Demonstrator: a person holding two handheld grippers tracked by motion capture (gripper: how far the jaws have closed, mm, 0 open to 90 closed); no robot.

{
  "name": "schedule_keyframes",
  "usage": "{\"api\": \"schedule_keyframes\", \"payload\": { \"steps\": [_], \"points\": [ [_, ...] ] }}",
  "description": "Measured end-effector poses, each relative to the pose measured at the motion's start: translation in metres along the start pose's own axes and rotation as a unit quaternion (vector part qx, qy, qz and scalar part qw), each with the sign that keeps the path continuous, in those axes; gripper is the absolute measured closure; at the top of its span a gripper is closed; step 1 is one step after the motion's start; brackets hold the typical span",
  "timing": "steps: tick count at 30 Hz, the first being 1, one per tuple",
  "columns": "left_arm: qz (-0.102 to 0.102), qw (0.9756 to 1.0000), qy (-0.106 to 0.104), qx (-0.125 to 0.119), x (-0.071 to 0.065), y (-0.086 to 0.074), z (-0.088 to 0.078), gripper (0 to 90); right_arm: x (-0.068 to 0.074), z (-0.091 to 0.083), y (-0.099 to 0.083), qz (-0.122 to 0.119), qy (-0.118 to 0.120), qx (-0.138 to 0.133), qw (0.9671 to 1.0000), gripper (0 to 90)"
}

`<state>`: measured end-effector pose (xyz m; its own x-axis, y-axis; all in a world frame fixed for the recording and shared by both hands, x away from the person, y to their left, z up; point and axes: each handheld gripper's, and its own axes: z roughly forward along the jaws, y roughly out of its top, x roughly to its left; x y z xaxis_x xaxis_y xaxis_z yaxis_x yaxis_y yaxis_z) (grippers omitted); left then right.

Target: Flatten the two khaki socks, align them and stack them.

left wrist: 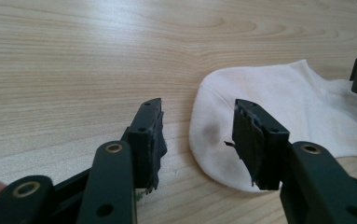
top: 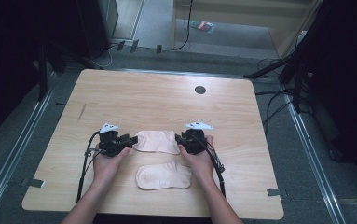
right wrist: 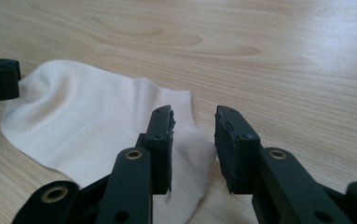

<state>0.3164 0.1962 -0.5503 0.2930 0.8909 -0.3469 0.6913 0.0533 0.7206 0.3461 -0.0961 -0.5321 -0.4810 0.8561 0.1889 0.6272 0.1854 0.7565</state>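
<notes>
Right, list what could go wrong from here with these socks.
1. Both tongs, left and right, stand open at opposite ends of the far sock; one may close on bare table and miss the cloth.
2. The near sock lies between the wrists, so a forearm could drag it.

A pale wooden bench carries two white socks: the far sock lies flat between the left tongs and right tongs, and the near sock lies just behind them, toward the person
</notes>
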Motion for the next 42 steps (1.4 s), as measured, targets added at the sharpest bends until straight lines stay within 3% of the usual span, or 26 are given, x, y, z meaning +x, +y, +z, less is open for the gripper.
{"api": "schedule_keyframes", "payload": {
  "steps": [2,9,14,19,26,33,36,42],
  "points": [
    [0.003,1.0000,0.001,0.004,-0.001,0.000,0.001,56.3,0.001,0.003,-0.002,-0.005,-0.001,0.006,1.0000,68.7],
    [0.051,0.9979,0.033,0.022,-0.012,0.001,0.005,69.3,0.004,0.007,-0.006,-0.029,-0.007,0.020,0.9994,68.3],
    [0.066,0.9969,0.033,0.027,-0.014,0.000,0.004,79.0,0.004,0.007,-0.009,-0.037,-0.004,0.021,0.9991,65.9],
    [0.062,0.9973,0.032,0.024,-0.013,-0.002,0.003,86.2,0.002,0.004,-0.010,-0.027,0.004,0.016,0.9995,62.4],
    [0.062,0.9974,0.029,0.024,-0.013,-0.003,0.003,88.3,0.006,0.006,-0.013,-0.041,0.001,0.023,0.9989,61.8],
    [0.063,0.9976,0.019,0.022,-0.011,-0.005,0.001,89.0,0.011,0.006,-0.017,-0.058,-0.021,0.015,0.9980,78.4],
    [0.064,0.9975,0.022,0.019,-0.012,-0.005,0.001,89.4,0.010,0.006,-0.017,-0.053,-0.013,0.016,0.9984,84.4],
    [0.076,0.9969,0.012,0.016,-0.015,-0.005,-0.001,89.7,0.008,0.004,-0.015,-0.049,-0.013,0.017,0.9986,86.1]
  ]
}}
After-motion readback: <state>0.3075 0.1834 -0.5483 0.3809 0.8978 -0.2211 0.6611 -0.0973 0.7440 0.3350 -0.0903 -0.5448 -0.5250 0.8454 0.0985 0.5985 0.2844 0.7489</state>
